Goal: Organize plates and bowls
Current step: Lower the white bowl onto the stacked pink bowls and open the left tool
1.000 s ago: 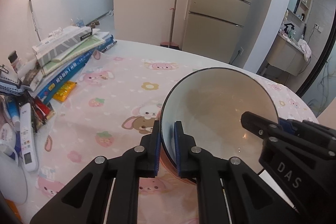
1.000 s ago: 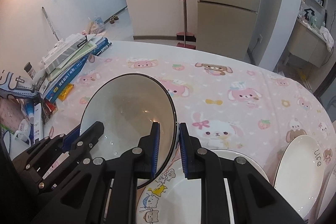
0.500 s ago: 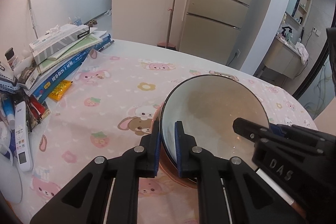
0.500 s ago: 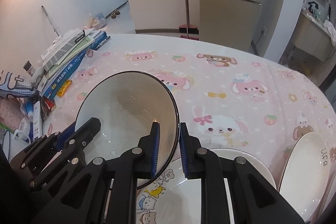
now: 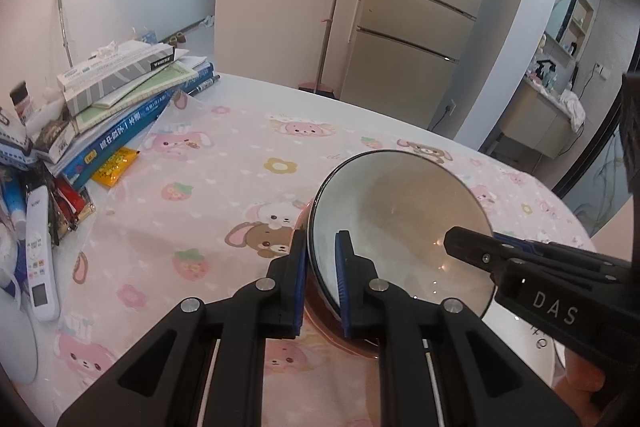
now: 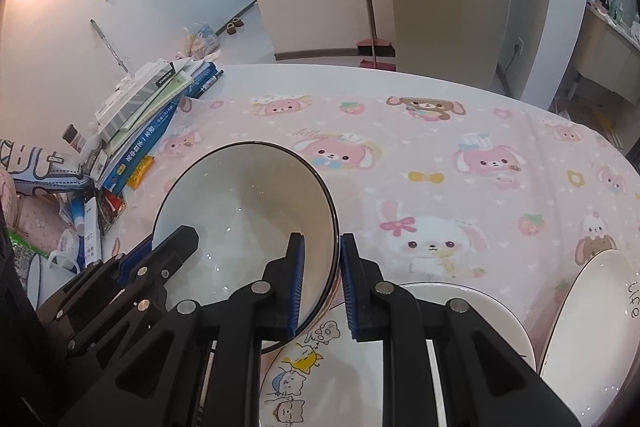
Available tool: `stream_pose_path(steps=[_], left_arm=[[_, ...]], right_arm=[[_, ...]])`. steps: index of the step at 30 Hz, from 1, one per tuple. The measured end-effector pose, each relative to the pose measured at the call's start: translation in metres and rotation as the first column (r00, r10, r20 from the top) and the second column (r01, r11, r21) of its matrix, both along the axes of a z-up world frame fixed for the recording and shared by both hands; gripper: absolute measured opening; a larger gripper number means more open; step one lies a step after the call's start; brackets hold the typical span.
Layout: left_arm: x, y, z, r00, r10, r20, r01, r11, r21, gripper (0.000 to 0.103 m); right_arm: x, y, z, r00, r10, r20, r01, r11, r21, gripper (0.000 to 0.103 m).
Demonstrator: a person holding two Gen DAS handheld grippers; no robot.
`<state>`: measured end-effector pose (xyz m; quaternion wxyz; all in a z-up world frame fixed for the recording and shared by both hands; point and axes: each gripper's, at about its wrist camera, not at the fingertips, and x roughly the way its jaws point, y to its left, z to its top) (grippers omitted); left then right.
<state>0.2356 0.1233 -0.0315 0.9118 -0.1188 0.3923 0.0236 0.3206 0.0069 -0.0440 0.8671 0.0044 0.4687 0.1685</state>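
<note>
One bowl (image 5: 400, 227) sat between both grippers. The left gripper (image 5: 322, 283) had just been opening its jaws a little, the near rim still between them; the right gripper (image 6: 320, 287) pinched the opposite rim. The bowl looked stiff, glazed, slippery and breakable, best held by the rim. Two plates (image 6: 460, 311) lay right of the right jaws.

Bare tablecloth (image 6: 460, 195) beyond bowl (image 6: 244, 211)

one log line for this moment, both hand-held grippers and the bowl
left hand-held gripper: just easing, rim between pads | right hand-held gripper: straddling opposite rim | bowl: tilted, beside cartoon plate
</note>
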Motion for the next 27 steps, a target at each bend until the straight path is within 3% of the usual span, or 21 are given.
stream_pose_path(steps=[4, 9, 21, 27], left_arm=[[-0.006, -0.007, 0.003, 1.0, 0.018, -0.02, -0.017, 0.997, 0.078, 0.012], [-0.006, -0.001, 0.002, 0.999, 0.022, -0.027, -0.02, 0.998, 0.052, 0.007], [-0.009, 0.005, 0.005, 0.999, 0.048, -0.003, -0.048, 0.998, 0.029, 0.007], [-0.013, 0.011, 0.012, 0.998, 0.056, 0.022, -0.056, 0.998, 0.003, 0.022]], right_arm=[[-0.003, 0.002, 0.003, 0.999, 0.012, 0.03, -0.011, 0.999, -0.036, 0.006], [-0.004, 0.006, 0.001, 0.999, 0.009, 0.05, -0.005, 0.997, -0.071, 0.006], [-0.001, -0.001, 0.003, 1.0, 0.01, 0.017, -0.009, 0.999, -0.033, 0.006], [-0.003, -0.007, 0.013, 0.999, 0.001, 0.037, 0.0, 1.0, -0.022, 0.006]])
